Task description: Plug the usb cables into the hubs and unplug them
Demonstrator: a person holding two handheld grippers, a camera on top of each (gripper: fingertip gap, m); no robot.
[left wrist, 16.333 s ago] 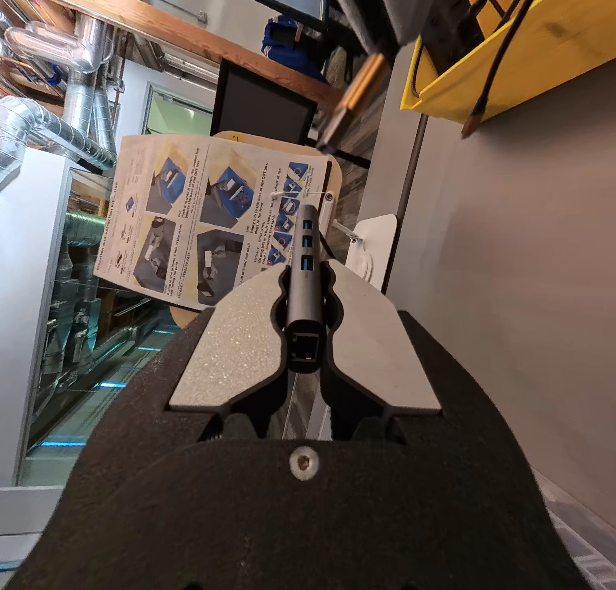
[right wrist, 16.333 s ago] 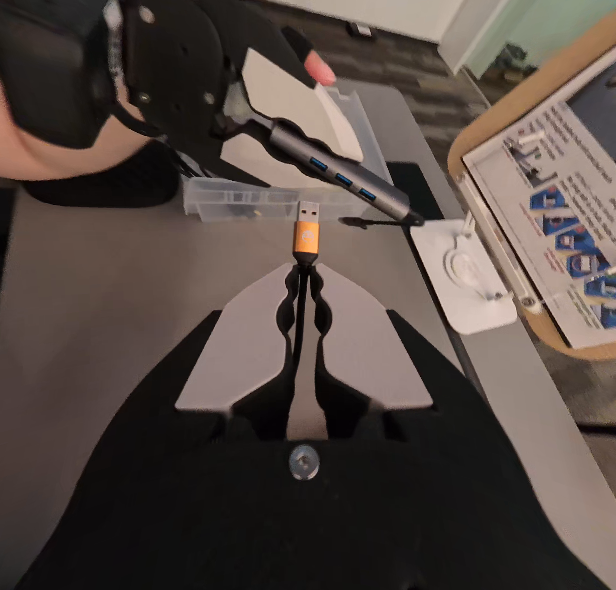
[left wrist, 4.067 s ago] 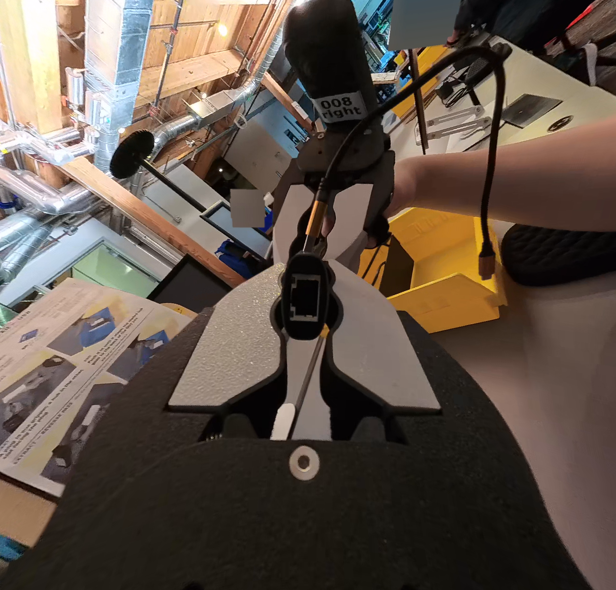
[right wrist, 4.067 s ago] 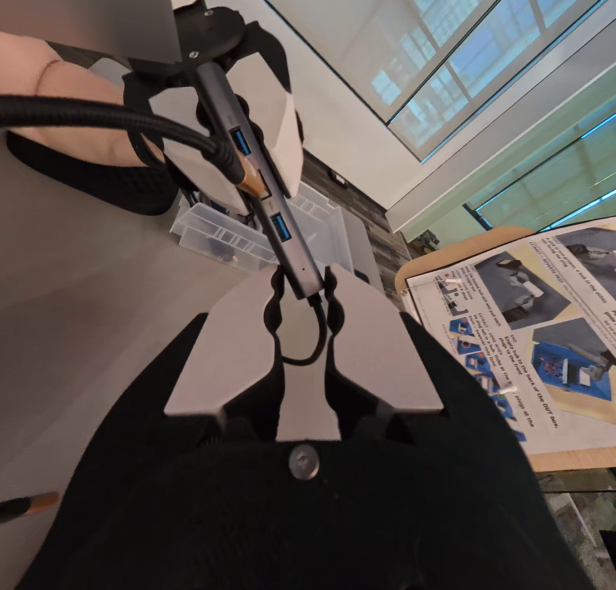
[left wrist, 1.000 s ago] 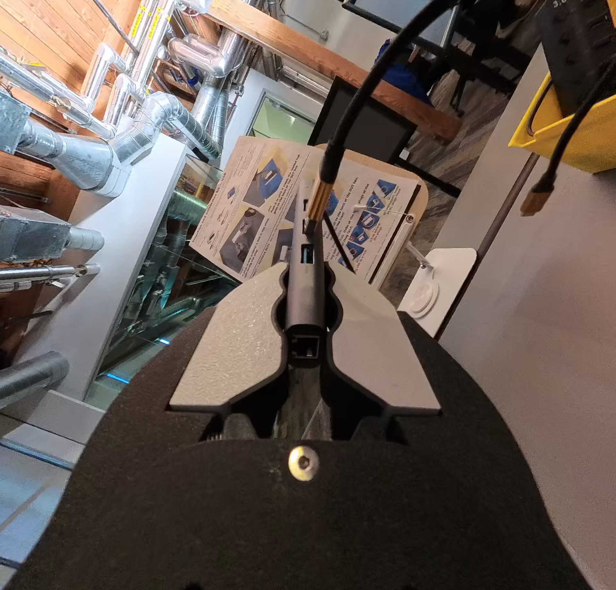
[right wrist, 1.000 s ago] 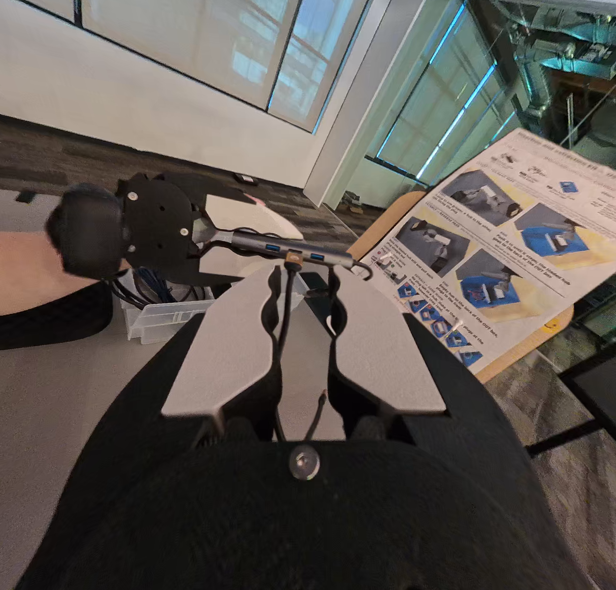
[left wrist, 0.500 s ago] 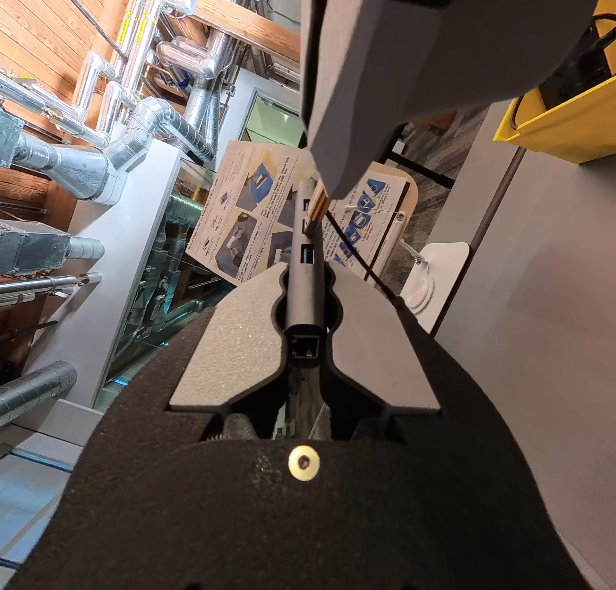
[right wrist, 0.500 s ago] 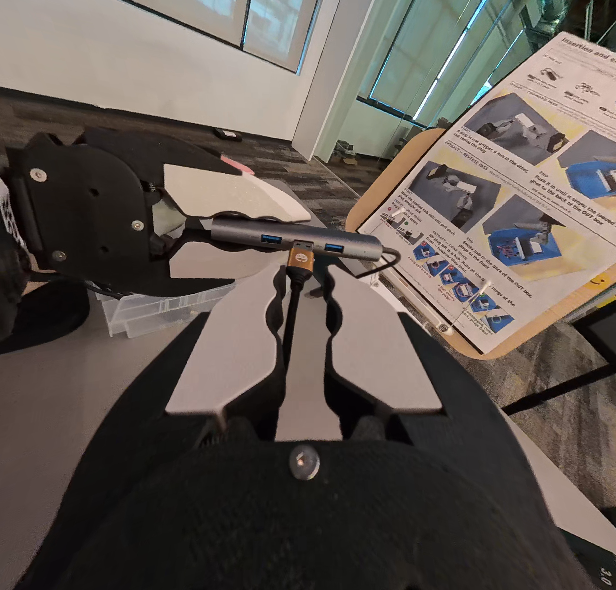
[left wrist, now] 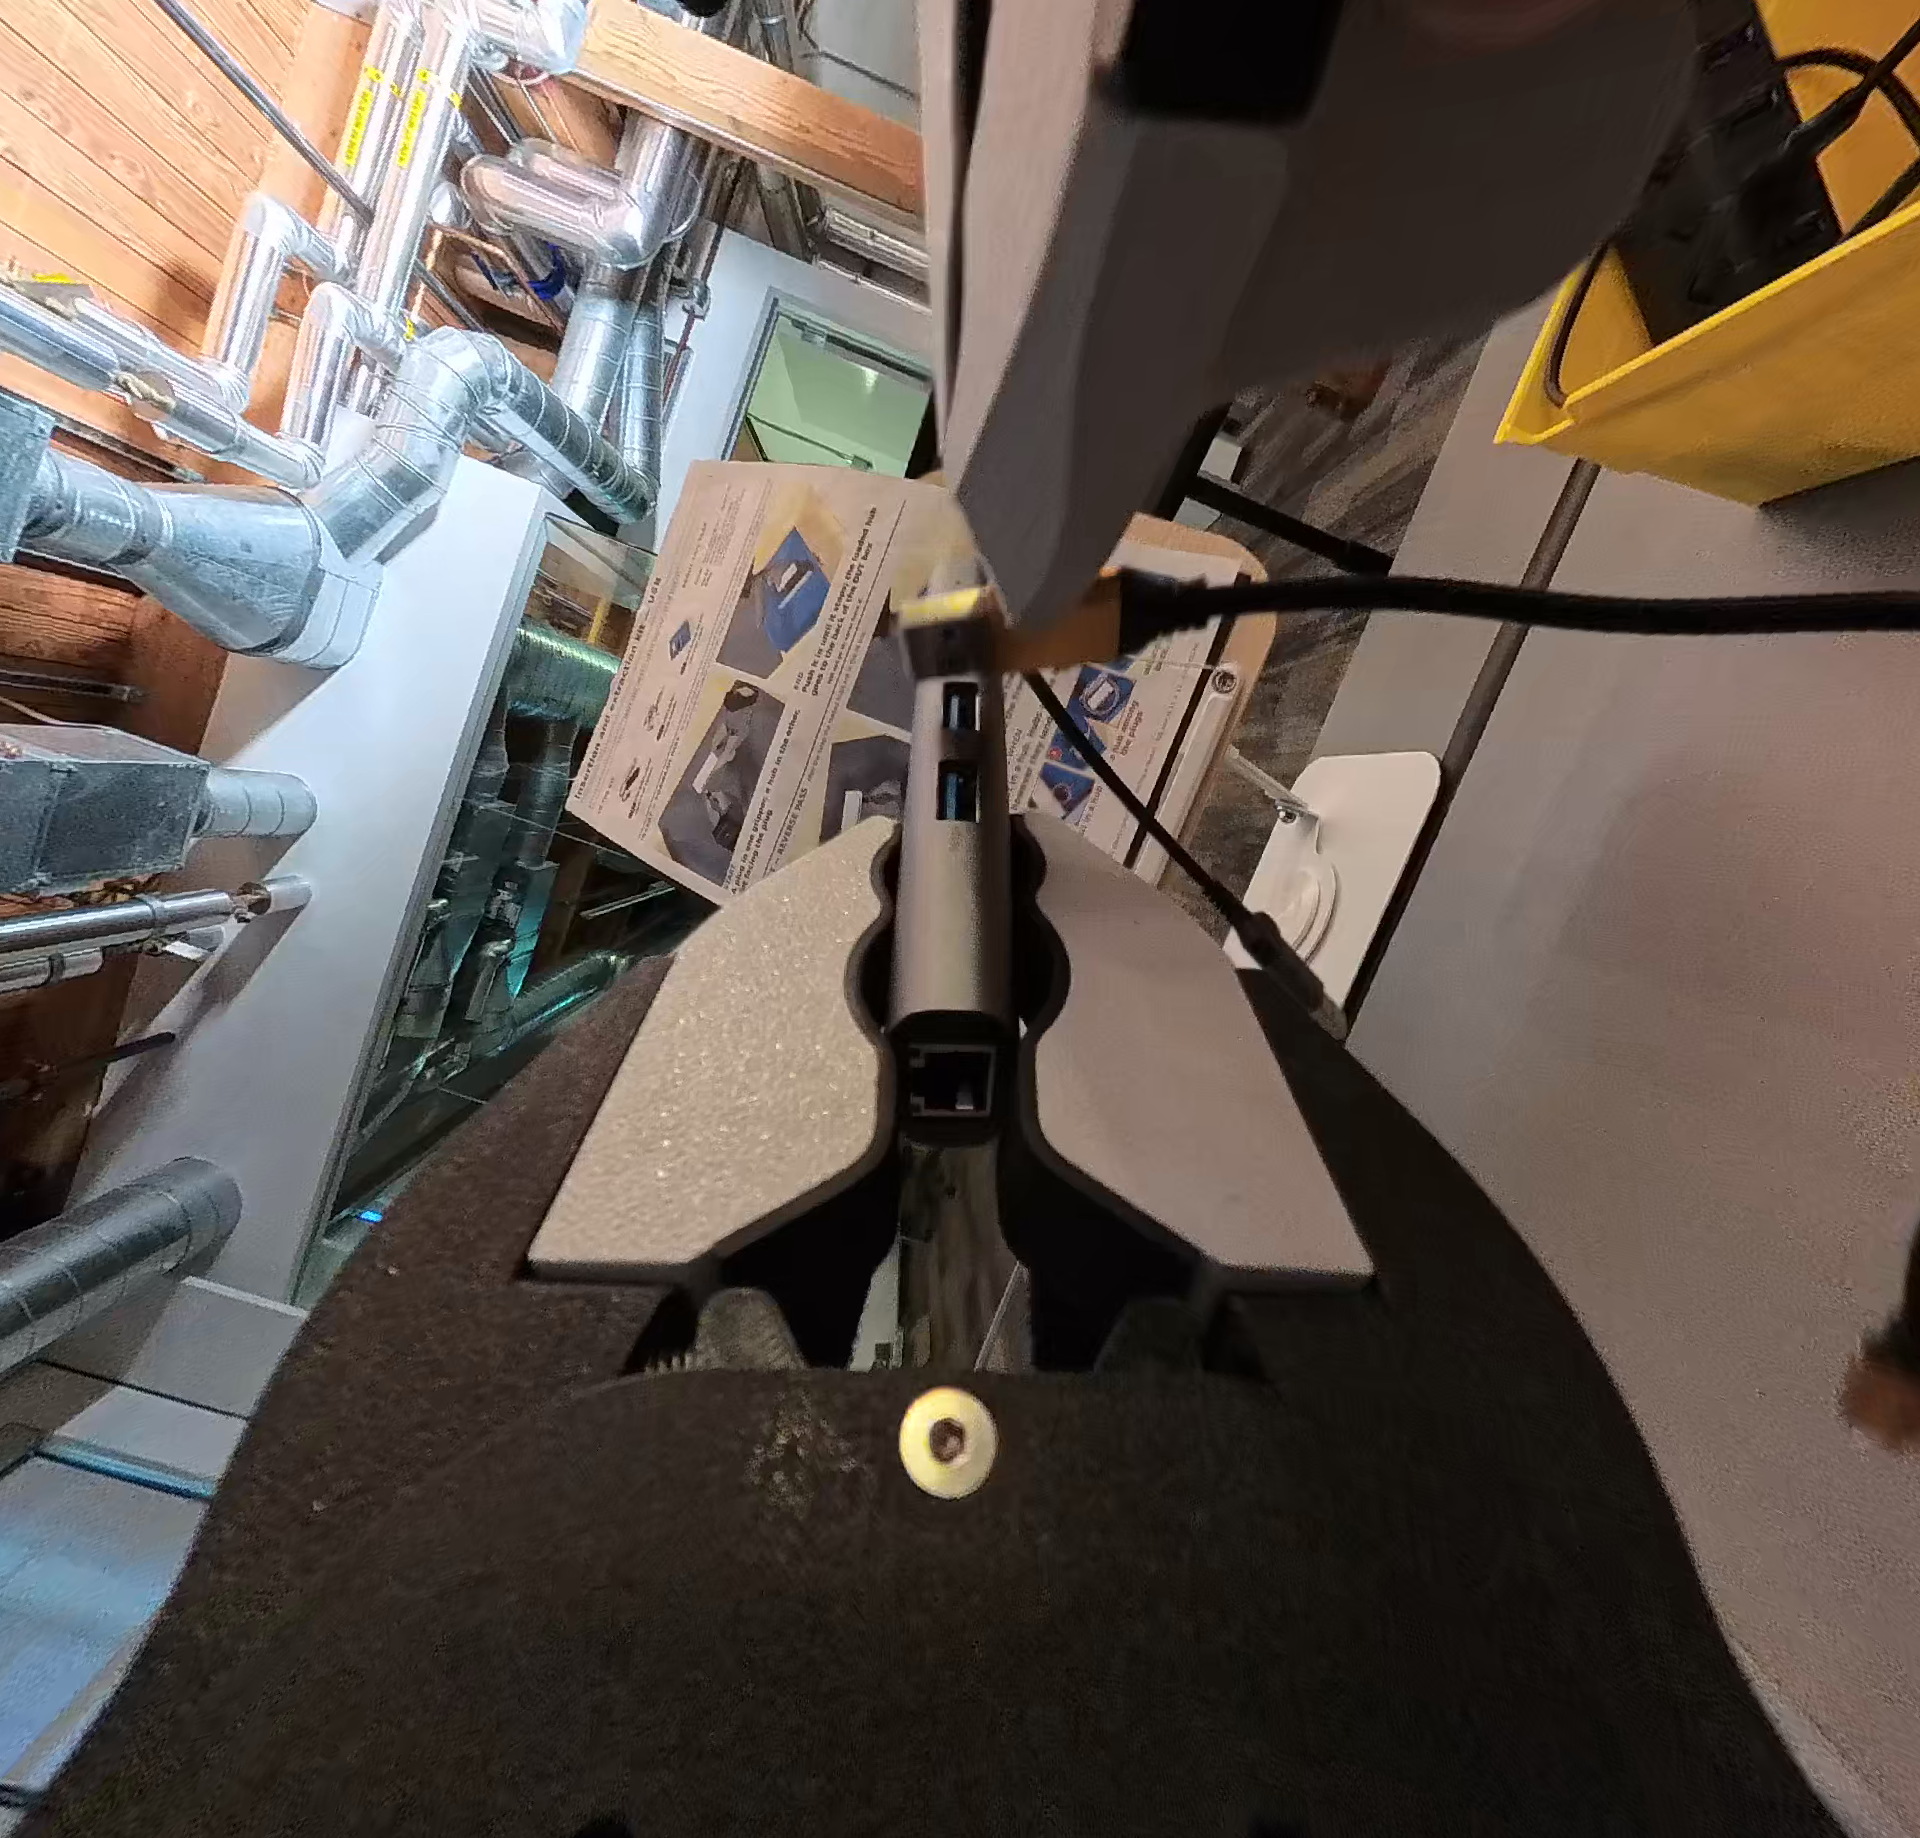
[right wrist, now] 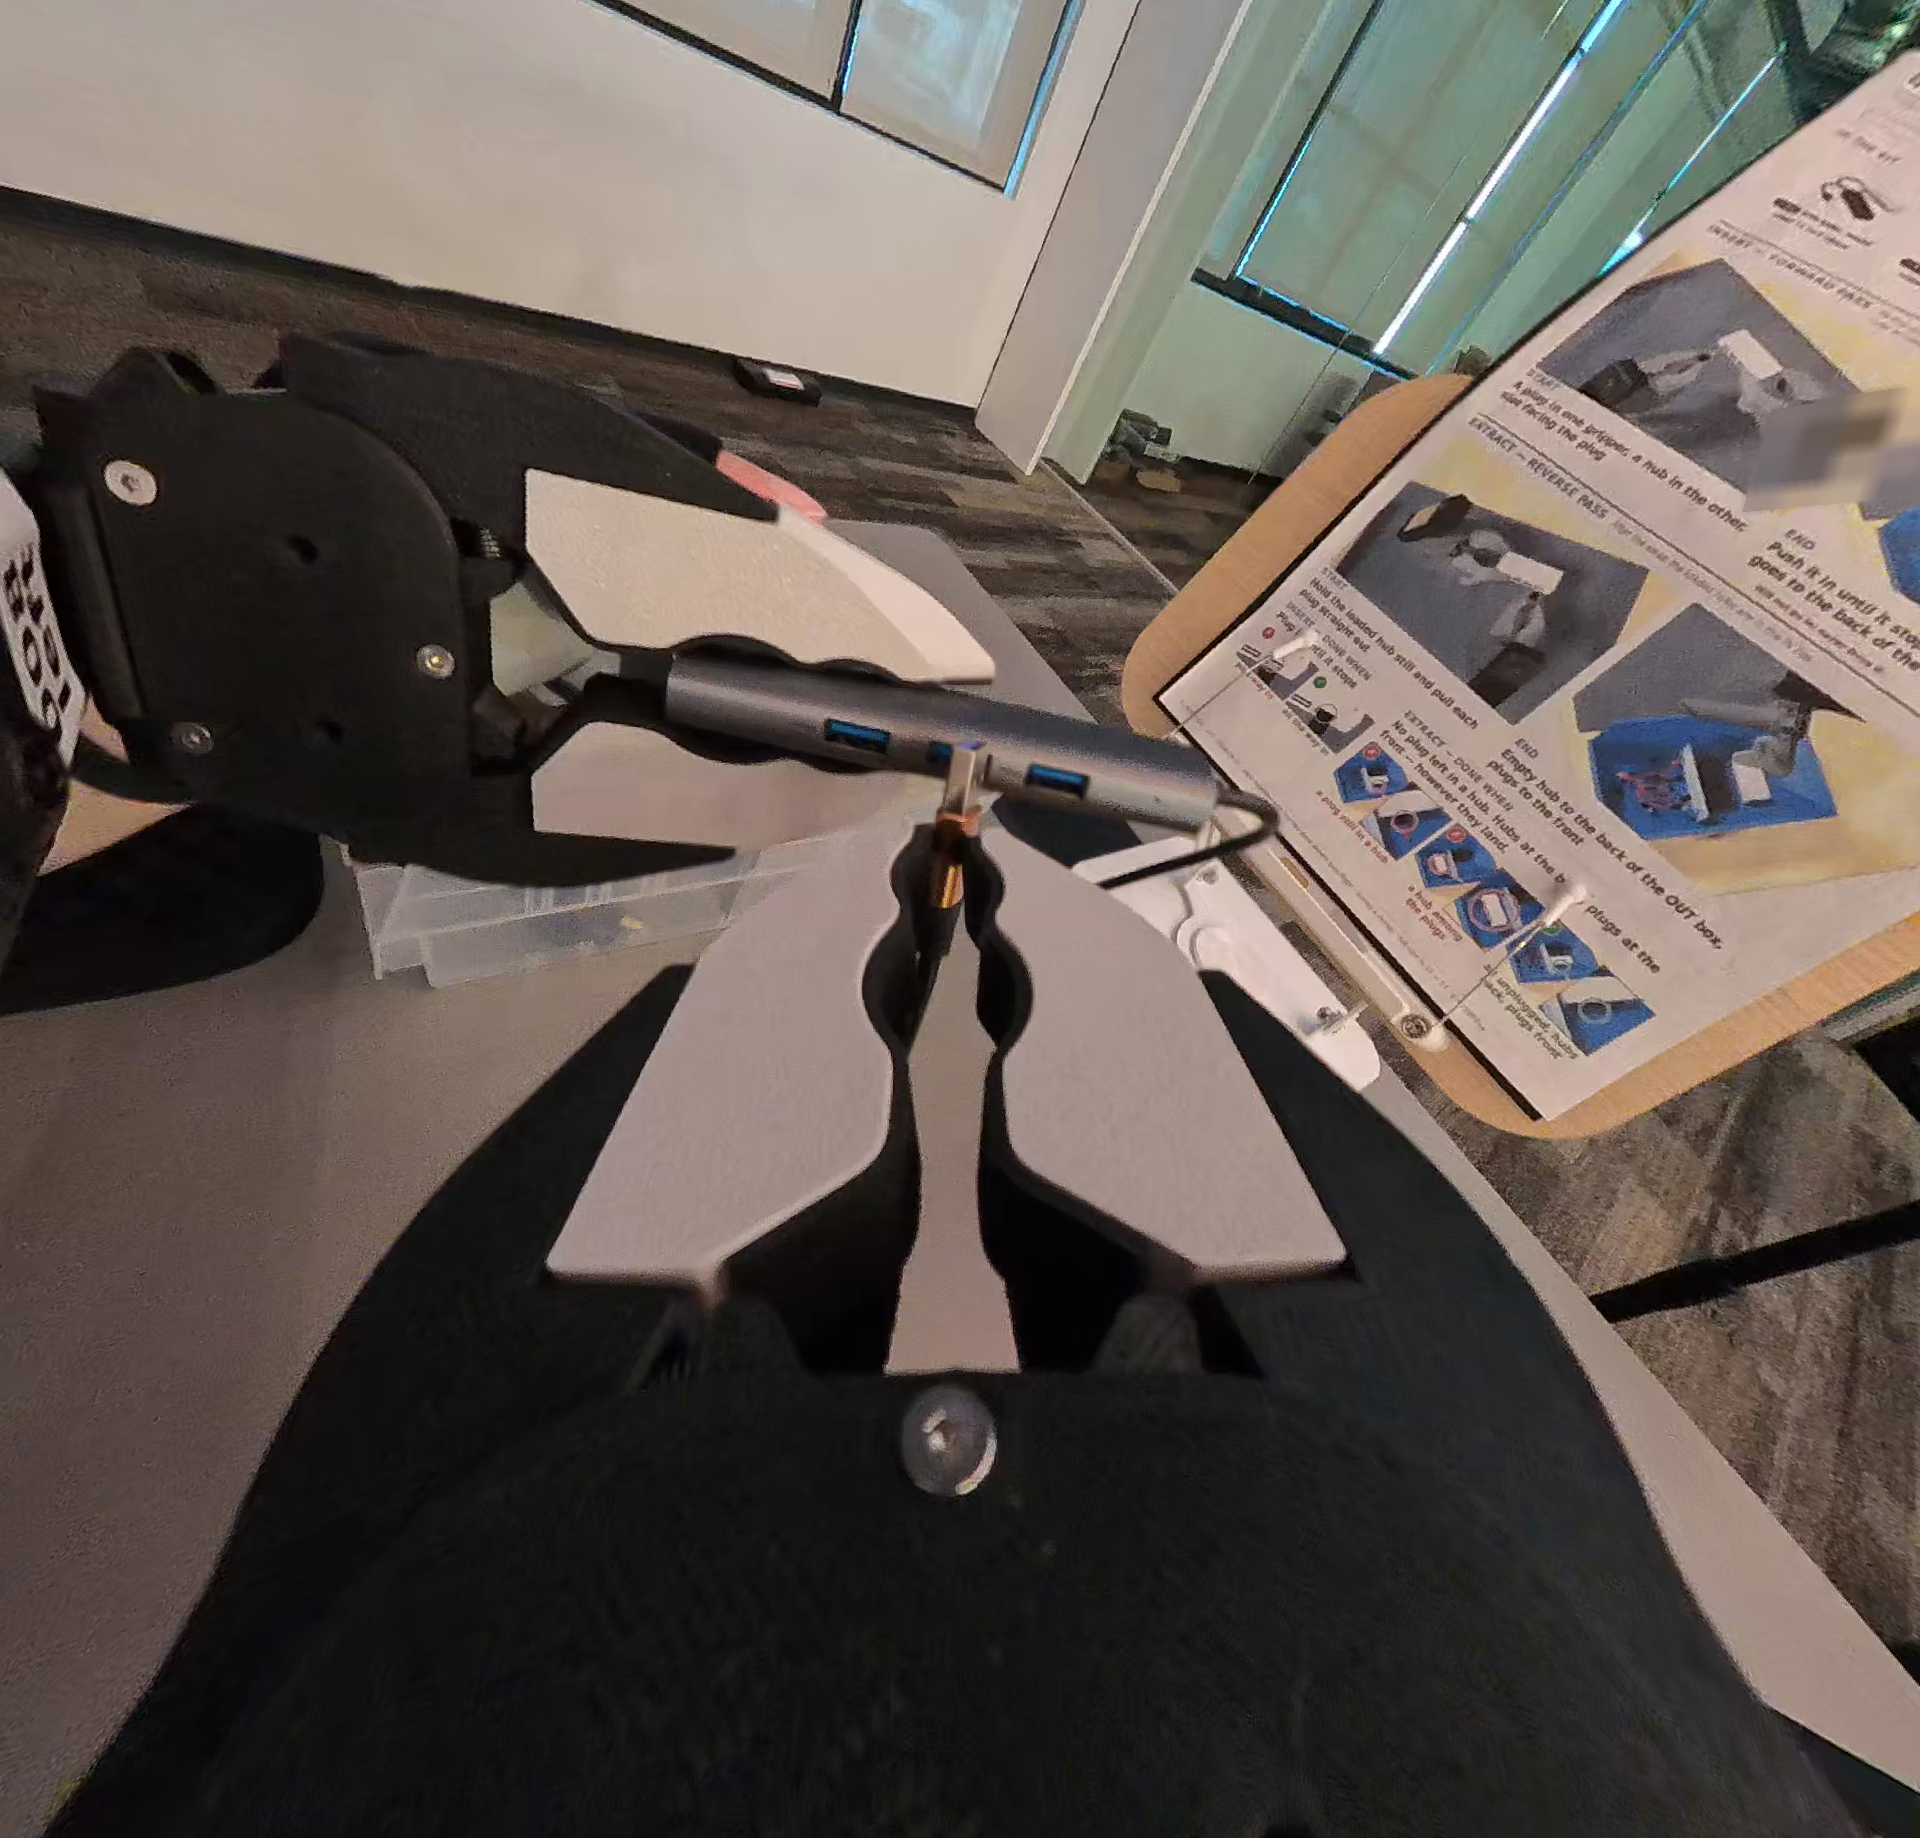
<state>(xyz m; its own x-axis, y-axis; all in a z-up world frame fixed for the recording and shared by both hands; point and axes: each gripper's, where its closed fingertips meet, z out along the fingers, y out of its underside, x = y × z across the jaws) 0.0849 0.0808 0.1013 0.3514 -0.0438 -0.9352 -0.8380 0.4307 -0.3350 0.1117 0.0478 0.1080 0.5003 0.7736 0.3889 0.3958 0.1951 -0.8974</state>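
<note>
Right wrist view: right gripper (right wrist: 951, 889) is clamped on a black cable with an orange-collared plug (right wrist: 948, 858); the plug's metal tip sits at the middle port of the grey hub (right wrist: 914, 723), partly withdrawn. Left gripper (right wrist: 769, 739) beyond pinches the hub's end, holding it level above the grey table (right wrist: 208, 1082). A clear plastic box (right wrist: 540, 921) lies behind, an instruction sheet (right wrist: 1621, 666) farther right.
</note>
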